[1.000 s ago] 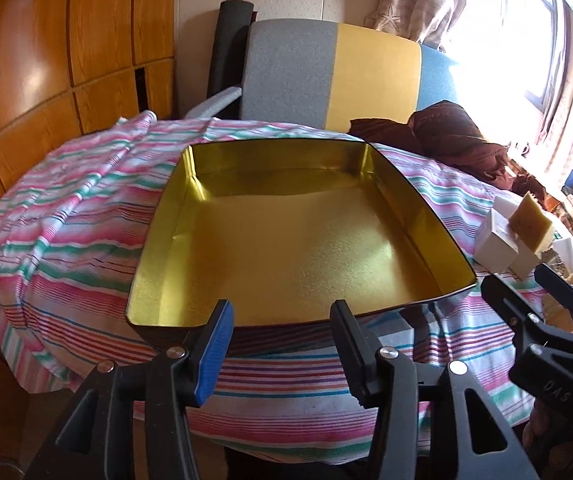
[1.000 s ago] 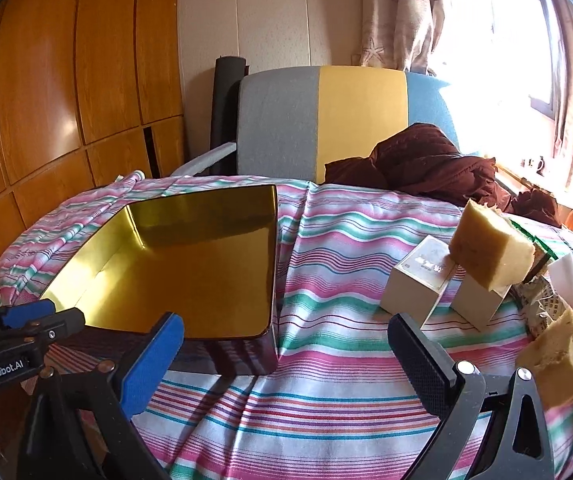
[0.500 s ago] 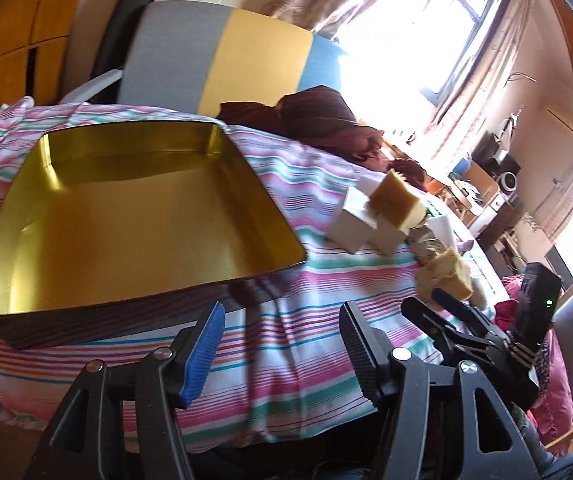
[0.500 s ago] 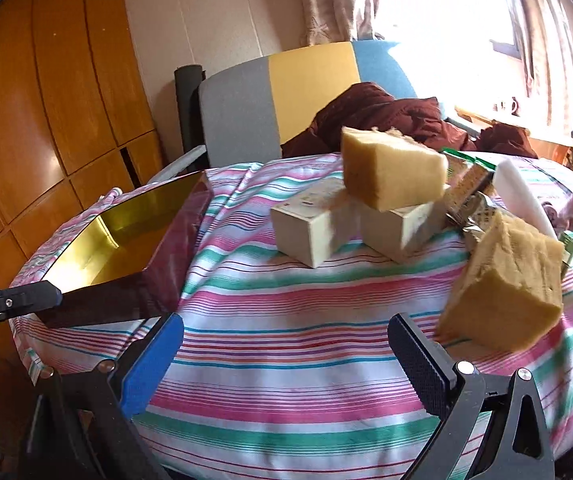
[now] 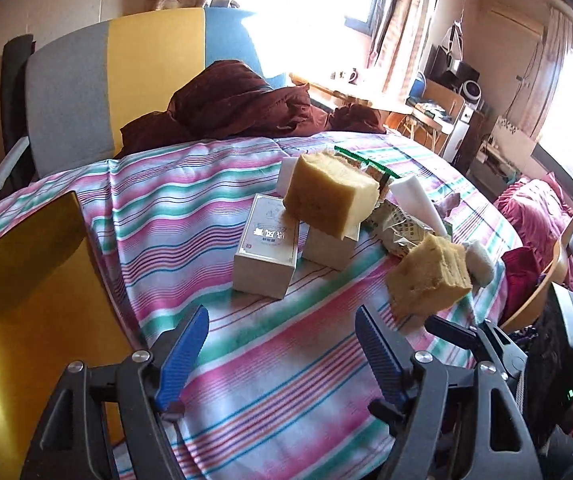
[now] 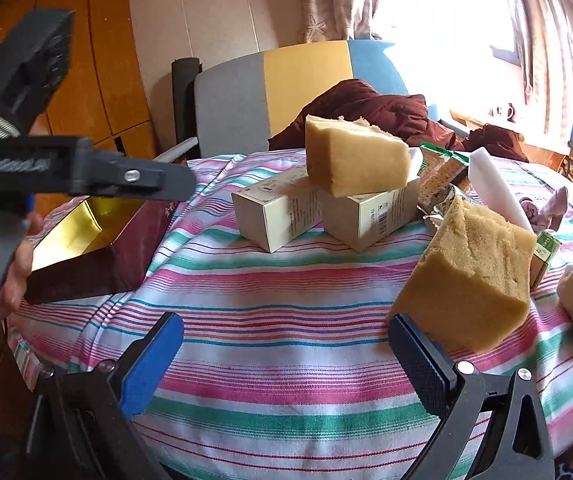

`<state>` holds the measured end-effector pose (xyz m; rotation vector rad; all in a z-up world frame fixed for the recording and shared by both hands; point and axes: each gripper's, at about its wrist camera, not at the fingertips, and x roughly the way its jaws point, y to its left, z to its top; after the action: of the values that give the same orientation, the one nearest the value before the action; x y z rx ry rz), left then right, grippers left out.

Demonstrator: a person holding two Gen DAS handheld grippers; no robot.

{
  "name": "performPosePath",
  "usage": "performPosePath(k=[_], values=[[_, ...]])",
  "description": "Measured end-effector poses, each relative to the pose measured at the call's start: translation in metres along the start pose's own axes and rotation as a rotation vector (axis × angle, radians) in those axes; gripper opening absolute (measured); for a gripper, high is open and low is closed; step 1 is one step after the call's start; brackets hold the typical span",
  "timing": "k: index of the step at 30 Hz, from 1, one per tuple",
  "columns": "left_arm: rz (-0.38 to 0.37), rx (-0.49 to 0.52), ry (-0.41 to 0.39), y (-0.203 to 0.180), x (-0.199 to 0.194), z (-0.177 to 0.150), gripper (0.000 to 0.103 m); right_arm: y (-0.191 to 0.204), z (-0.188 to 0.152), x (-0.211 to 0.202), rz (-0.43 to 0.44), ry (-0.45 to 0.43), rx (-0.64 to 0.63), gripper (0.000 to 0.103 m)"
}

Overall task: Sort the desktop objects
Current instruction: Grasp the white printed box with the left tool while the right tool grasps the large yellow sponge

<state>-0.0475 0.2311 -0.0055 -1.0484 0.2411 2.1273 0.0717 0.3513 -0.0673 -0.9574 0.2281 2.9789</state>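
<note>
Left wrist view: the left gripper [image 5: 282, 344] hangs over the striped cloth of the desk [image 5: 246, 360], its blue-padded fingers [image 5: 184, 350] spread wide with nothing between them. At 12 o'clock from the gripper sits a pale carton [image 5: 266, 252], with a second carton [image 5: 328, 248] touching it at 3 o'clock; a tan sponge block [image 5: 328, 196] rests tilted across both. Another sponge block [image 5: 430, 276] lies at 2 o'clock, near the desk's edge. The gold-lined tin [image 5: 18, 264] fills the 9 o'clock side.

Right wrist view: the right gripper [image 6: 286, 360] is low over the cloth, fingers [image 6: 418, 364] apart and empty, the right one just beside the near sponge block [image 6: 466, 276]. The stacked cartons [image 6: 282, 212] and upper sponge [image 6: 354, 156] lie at 12 o'clock, the tin [image 6: 82, 248] at 10 o'clock.
</note>
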Motion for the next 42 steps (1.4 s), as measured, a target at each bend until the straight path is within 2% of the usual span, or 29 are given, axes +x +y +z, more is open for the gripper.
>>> performPosePath(k=[6,14,18,21,23,27,36,40,42], values=[[0.074,0.055,0.072,-0.004,0.053,0.019,0.077,-0.006,-0.004,0.008,0.018,-0.001,0.026,0.103],[0.157,0.126,0.114,-0.008,0.091,0.032,0.077,-0.015,-0.003,0.018,0.050,-0.009,0.076,0.103],[0.159,0.110,0.138,-0.002,0.107,0.038,0.076,-0.018,-0.005,0.025,0.055,0.002,0.089,0.103],[0.155,0.081,0.155,0.005,0.115,0.040,0.069,-0.022,-0.007,0.029,0.059,0.009,0.113,0.103],[0.160,0.076,0.160,0.006,0.117,0.038,0.058,-0.024,-0.008,0.030,0.065,0.003,0.122,0.103],[0.189,0.073,0.134,0.002,0.115,0.032,0.057,-0.025,-0.009,0.033,0.077,0.005,0.126,0.103],[0.156,0.029,0.096,-0.001,0.092,0.010,0.055,-0.040,-0.021,0.027,0.201,-0.044,0.090,0.103],[0.143,0.044,0.089,-0.009,0.075,-0.008,0.055,-0.036,-0.025,0.021,0.189,-0.041,0.025,0.103],[0.137,0.049,0.084,-0.013,0.067,-0.016,0.055,-0.039,-0.028,0.015,0.191,-0.047,0.037,0.103]])
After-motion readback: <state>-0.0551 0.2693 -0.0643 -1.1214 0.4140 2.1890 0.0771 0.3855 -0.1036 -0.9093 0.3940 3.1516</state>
